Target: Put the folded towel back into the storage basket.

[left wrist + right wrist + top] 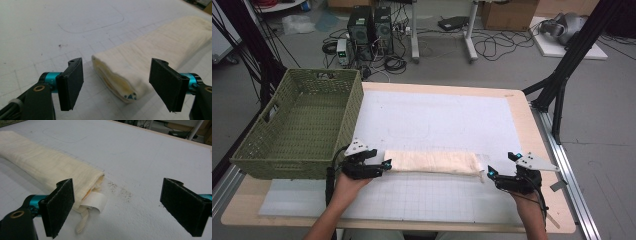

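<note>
So the folded cream cloth (432, 162) is lying flat across the lower middle of the frame, a long strip on the white gridded mat (447, 120). Left gripper (384, 166) sits at its left end with jaws spread wide, the cloth's folded end (117, 82) between them but not pinched. Right gripper (490, 173) is at the other end, jaws wide apart too, holding nothing; a white tag (93, 202) pokes out there. Green woven basket (302, 125) takes up the left side.

Grey floor (602, 115) — tangled cables (492, 47), computer towers (371, 27), cardboard box (509, 14).
</note>
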`<action>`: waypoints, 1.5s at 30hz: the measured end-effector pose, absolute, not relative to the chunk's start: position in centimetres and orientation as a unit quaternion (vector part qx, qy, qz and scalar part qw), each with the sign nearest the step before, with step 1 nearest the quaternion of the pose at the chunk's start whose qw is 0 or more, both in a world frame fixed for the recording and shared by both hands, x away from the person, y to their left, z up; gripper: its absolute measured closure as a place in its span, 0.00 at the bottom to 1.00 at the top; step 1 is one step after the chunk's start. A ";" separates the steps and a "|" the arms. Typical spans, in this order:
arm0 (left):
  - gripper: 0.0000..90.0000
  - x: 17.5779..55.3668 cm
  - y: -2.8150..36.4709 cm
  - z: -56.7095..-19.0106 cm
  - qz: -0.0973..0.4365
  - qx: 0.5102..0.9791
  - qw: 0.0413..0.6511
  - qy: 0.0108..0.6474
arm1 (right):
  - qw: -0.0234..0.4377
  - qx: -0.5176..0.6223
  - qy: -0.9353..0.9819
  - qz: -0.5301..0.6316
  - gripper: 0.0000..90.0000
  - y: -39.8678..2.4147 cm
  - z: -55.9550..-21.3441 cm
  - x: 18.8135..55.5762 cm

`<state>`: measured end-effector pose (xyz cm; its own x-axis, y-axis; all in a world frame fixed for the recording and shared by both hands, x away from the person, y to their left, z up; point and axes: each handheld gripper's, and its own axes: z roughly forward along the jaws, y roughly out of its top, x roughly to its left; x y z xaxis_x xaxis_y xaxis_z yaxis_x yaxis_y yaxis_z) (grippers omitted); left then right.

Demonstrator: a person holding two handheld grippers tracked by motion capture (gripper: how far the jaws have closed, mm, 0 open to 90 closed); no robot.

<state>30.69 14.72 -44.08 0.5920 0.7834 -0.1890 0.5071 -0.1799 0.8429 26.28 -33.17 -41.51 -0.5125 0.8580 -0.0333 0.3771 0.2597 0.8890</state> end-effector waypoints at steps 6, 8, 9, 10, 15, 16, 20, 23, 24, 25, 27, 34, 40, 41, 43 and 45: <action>0.37 31.0 14.7 -44.6 0.144 0.756 0.462 0.441 | 0.268 0.410 0.752 0.442 0.13 -32.8 -41.6 26.3; 0.38 31.0 14.6 -44.7 0.146 0.758 0.456 0.442 | 0.267 0.410 0.752 0.442 0.13 -32.9 -41.7 26.3; 0.39 31.0 14.6 -44.7 0.147 0.760 0.452 0.443 | 0.267 0.410 0.752 0.443 0.13 -32.9 -41.7 26.4; 0.39 31.1 14.5 -44.8 0.147 0.761 0.449 0.444 | 0.267 0.409 0.752 0.442 0.13 -32.9 -41.7 26.4; 0.45 31.0 14.2 -45.0 0.141 0.772 0.442 0.435 | 0.266 0.408 0.753 0.442 0.13 -32.8 -41.7 26.4; 0.45 31.0 14.1 -45.0 0.140 0.774 0.440 0.433 | 0.265 0.408 0.754 0.442 0.13 -32.7 -41.7 26.4; 0.47 31.0 13.5 -45.2 0.140 0.784 0.430 0.425 | 0.260 0.407 0.756 0.442 0.13 -32.5 -41.8 26.5; 0.48 31.0 13.3 -45.1 0.147 0.789 0.422 0.422 | 0.258 0.408 0.756 0.442 0.13 -32.3 -41.7 26.6; 0.49 31.0 13.3 -45.1 0.149 0.791 0.420 0.420 | 0.258 0.408 0.756 0.442 0.13 -32.3 -41.7 26.6; 0.51 31.0 13.3 -45.1 0.151 0.792 0.418 0.418 | 0.254 0.414 0.754 0.441 0.13 -32.2 -41.6 26.7; 0.56 31.0 13.4 -45.1 0.150 0.793 0.417 0.418 | 0.251 0.425 0.749 0.441 0.13 -32.1 -41.6 26.9; 0.86 30.7 13.1 -45.1 0.130 0.800 0.431 0.396 | 0.215 0.440 0.760 0.427 0.30 -30.2 -42.4 28.0; 0.91 30.6 13.0 -45.1 0.134 0.801 0.431 0.393 | 0.191 0.437 0.784 0.396 0.42 -28.6 -44.0 29.1; 0.91 30.6 13.0 -45.1 0.134 0.800 0.432 0.394 | 0.188 0.438 0.788 0.390 0.44 -28.4 -44.2 29.1; 0.92 30.6 13.0 -45.1 0.135 0.800 0.432 0.394 | 0.190 0.438 0.794 0.378 0.46 -28.3 -44.5 29.1; 0.92 30.6 13.0 -45.1 0.137 0.799 0.433 0.394 | 0.187 0.440 0.796 0.371 0.47 -28.3 -44.8 29.2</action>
<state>30.58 13.00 -45.09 0.6518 0.7486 -0.1216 0.5107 -0.3146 0.8001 29.18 -28.27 -44.84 -0.5418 0.8400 0.0280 0.5623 0.3375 0.7549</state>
